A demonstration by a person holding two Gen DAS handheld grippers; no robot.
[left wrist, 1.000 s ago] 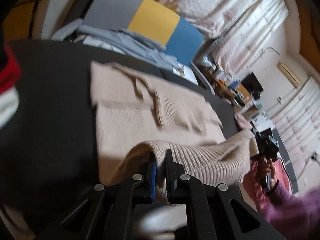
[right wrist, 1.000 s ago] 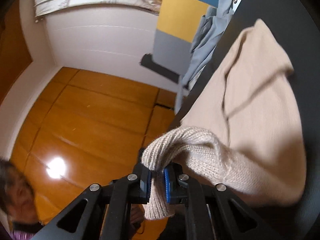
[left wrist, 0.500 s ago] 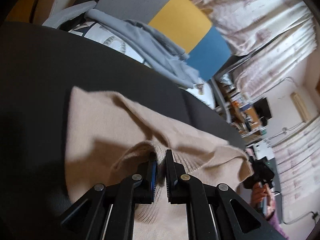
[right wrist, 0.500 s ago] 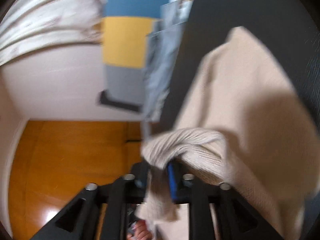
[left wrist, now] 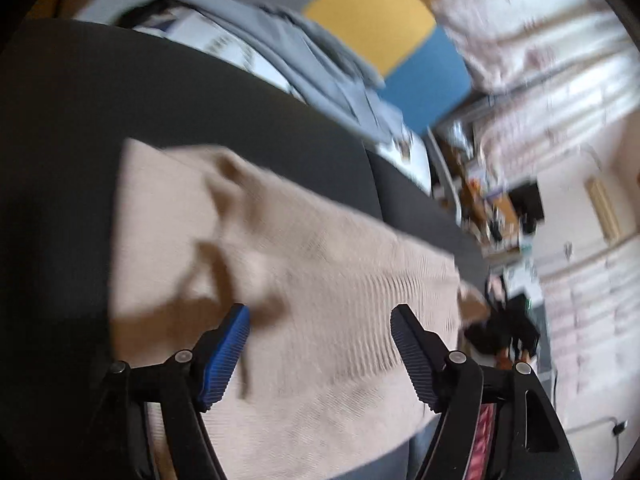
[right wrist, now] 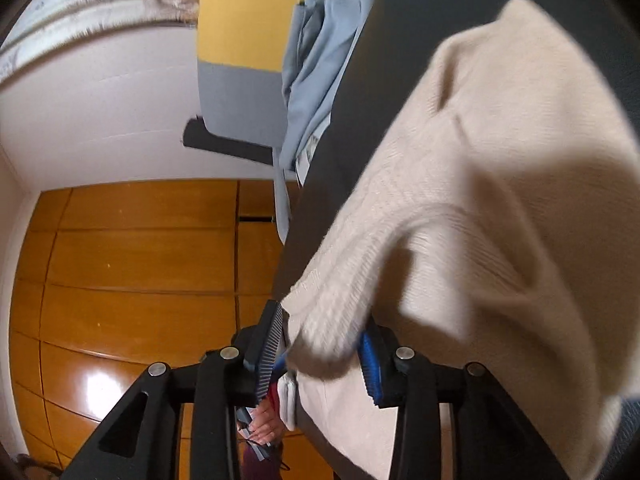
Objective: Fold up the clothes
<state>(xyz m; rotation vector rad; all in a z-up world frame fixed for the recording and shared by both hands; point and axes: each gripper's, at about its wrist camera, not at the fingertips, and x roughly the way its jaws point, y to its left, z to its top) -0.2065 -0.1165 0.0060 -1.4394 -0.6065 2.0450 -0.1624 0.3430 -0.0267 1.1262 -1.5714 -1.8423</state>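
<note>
Here your left gripper [left wrist: 320,320] stands spread wide, its blue-padded fingers [left wrist: 228,354] apart with nothing between them, poised just over the beige ribbed knit sweater [left wrist: 304,292]. That sweater lies folded on the dark grey tabletop [left wrist: 120,100], its near edge running off the bottom of the left view behind the gripper's frame. Motion blur smears the knit, so you can't make out the finer folds.

In the right view, your right gripper [right wrist: 320,344] has its jaws parted, with the sweater's [right wrist: 500,200] thick ribbed edge sagging between the pads; the cloth hides the right pad's face, so you can't tell whether it touches. The sweater's lower part is cut off by the frame.

Beyond the sweater, at the tabletop's [right wrist: 440,0] far edge, pale blue-grey clothes [left wrist: 312,64] lie heaped against a grey, yellow and blue panel [left wrist: 372,20].
</note>
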